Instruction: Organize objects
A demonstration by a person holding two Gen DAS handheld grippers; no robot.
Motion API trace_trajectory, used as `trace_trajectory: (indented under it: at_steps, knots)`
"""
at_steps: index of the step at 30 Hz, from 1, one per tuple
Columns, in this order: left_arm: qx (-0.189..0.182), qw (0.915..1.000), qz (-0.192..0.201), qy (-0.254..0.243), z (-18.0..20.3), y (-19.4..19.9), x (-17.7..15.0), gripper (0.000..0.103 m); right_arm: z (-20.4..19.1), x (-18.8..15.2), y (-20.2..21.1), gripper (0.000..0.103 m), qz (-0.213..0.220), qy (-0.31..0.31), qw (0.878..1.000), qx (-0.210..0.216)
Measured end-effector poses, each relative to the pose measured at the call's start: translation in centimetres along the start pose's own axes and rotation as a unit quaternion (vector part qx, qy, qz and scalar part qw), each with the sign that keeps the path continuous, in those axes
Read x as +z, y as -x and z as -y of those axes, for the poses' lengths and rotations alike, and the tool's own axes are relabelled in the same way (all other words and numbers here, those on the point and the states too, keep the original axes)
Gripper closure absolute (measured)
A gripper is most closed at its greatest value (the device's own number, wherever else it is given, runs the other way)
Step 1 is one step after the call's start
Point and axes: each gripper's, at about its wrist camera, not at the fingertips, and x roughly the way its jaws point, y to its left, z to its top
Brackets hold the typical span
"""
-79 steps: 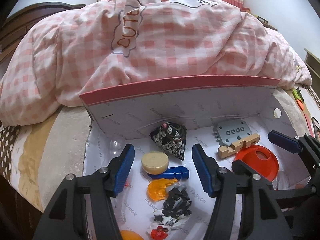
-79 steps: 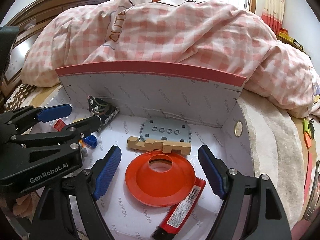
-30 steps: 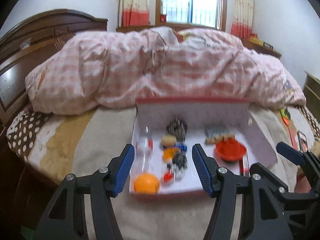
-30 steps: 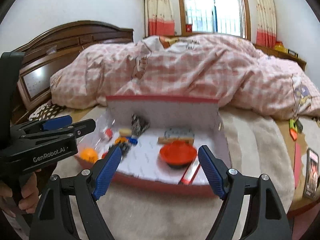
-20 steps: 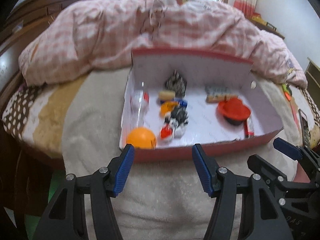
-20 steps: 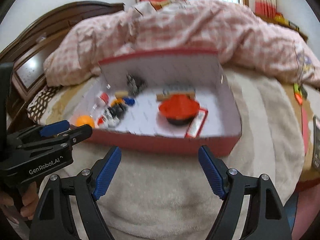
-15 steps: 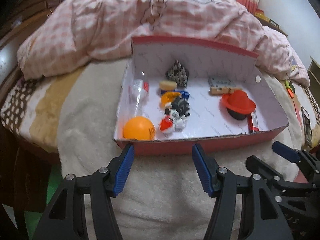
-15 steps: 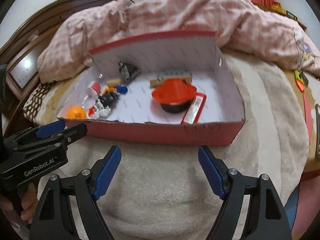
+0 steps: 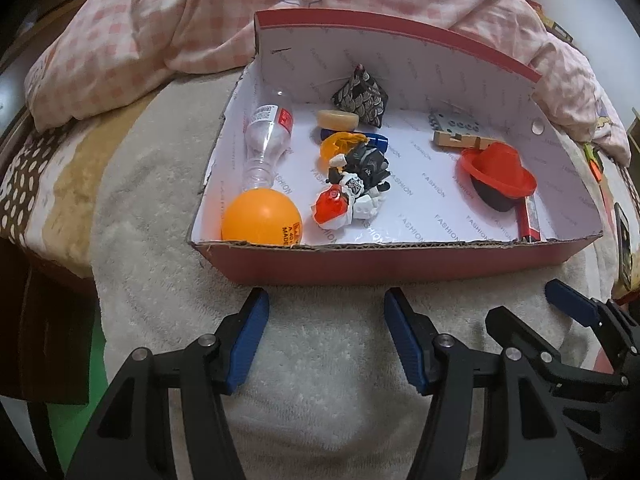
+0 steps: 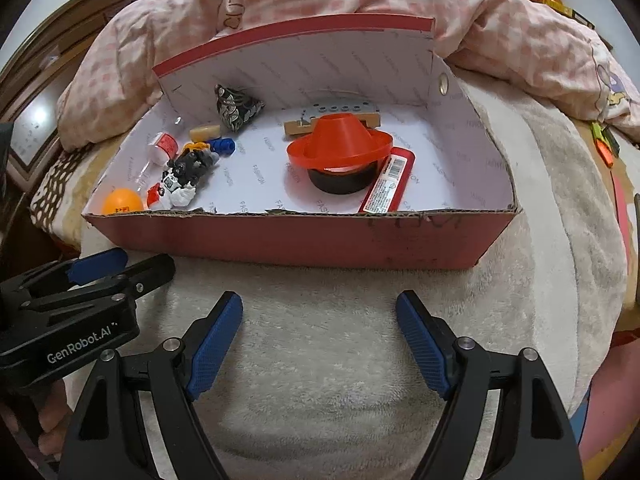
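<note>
Left wrist view: the left gripper [image 9: 326,336] hangs with its jaws wide and nothing between them, over a pale fleece blanket [image 9: 328,400] spread on a bed. Just beyond stands the red cardboard box [image 9: 400,262], white inside, holding an orange ball [image 9: 262,222] in its near left corner, a clear bottle [image 9: 266,142] along the left wall and a red cone [image 9: 498,170] to the right. A pink checked quilt [image 9: 160,28] is heaped behind.

Right wrist view: the right gripper [image 10: 320,338] is likewise spread wide and empty above the blanket, near the box's front wall. A dark wooden headboard [image 10: 60,52] rises far left.
</note>
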Motion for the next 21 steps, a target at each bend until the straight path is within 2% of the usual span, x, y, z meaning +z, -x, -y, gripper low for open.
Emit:
trace_trajectory:
  at_steps: [21]
  knots:
    - [0.007,0.9999,0.004,-0.011,0.35,-0.09,0.16,0.042,-0.44,-0.11,-0.24,0.022,0.002,0.012,1.0,-0.014]
